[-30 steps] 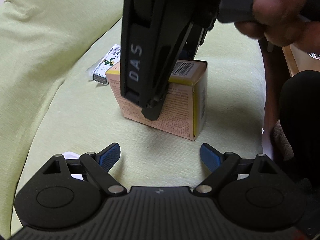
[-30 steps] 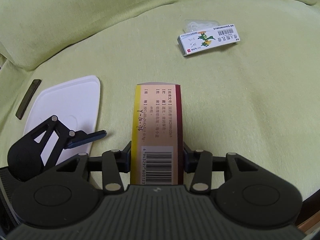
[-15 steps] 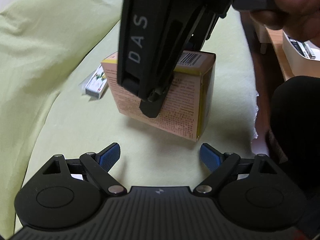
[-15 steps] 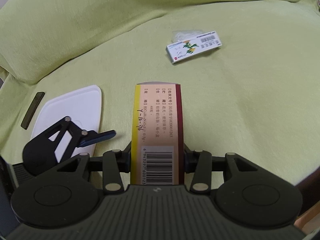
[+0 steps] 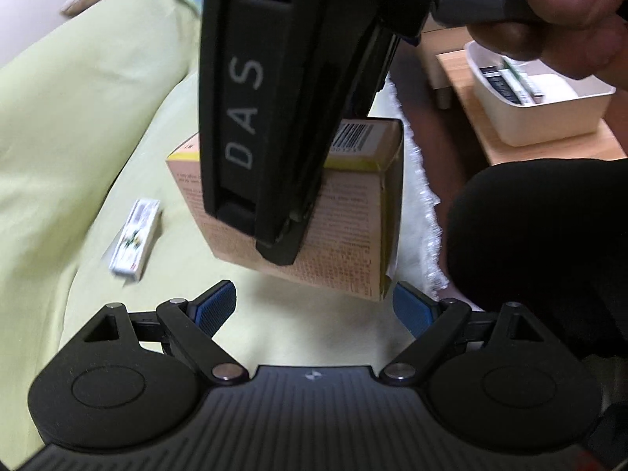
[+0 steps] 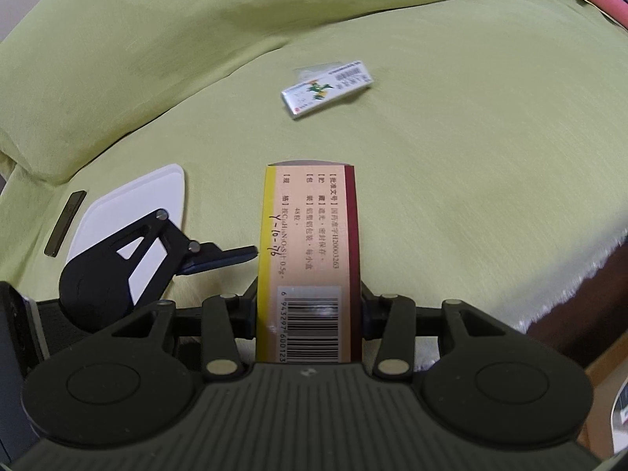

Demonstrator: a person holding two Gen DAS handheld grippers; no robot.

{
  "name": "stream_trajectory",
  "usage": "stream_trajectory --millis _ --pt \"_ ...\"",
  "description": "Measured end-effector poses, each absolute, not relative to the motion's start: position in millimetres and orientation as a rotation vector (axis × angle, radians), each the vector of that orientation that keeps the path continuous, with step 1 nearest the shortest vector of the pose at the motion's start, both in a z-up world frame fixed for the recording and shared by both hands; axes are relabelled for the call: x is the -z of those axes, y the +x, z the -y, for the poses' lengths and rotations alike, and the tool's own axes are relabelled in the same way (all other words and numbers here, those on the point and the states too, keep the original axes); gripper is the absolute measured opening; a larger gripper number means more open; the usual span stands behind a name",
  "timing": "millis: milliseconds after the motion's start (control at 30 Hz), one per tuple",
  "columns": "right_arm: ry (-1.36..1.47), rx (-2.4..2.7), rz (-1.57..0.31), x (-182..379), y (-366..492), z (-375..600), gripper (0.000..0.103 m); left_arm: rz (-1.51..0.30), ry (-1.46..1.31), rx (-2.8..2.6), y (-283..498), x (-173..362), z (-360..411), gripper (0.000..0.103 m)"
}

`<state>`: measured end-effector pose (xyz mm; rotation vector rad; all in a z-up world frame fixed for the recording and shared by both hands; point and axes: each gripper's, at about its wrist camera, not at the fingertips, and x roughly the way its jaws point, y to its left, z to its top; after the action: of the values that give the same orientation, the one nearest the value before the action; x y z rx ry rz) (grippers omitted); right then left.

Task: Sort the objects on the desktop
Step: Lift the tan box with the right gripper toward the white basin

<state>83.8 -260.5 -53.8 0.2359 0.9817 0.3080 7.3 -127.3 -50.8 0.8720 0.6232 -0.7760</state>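
A pink and yellow medicine box with a barcode sits clamped between the fingers of my right gripper, held above the green cushion. The left wrist view shows the same box in the air, half hidden behind the black body of the right gripper, which a hand holds. My left gripper stands open just below the box with nothing between its blue pads. A small white medicine box with a green leaf print lies farther back on the cushion; in the left wrist view this white box is at the left.
A white lid and a dark flat strip lie on the green cushion at the left. A white bin with several items stands on a wooden table at the right. A dark clothed leg is close by.
The right gripper has lifted the pink box off the cushion and carried it rightward toward the cushion edge. My left gripper has turned the same way, so the white bin is in view.
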Motion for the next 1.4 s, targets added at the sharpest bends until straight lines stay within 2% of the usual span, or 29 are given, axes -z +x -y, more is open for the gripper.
stream_trajectory --millis 700,1400 --pt "0.424 -0.171 -0.929 61 25 367 0.040 -0.557 1.019 0.961 -28 50 221 0.089" --pt "0.465 -0.082 -0.881 64 3 418 0.040 -0.501 1.151 1.092 -31 58 294 0.089"
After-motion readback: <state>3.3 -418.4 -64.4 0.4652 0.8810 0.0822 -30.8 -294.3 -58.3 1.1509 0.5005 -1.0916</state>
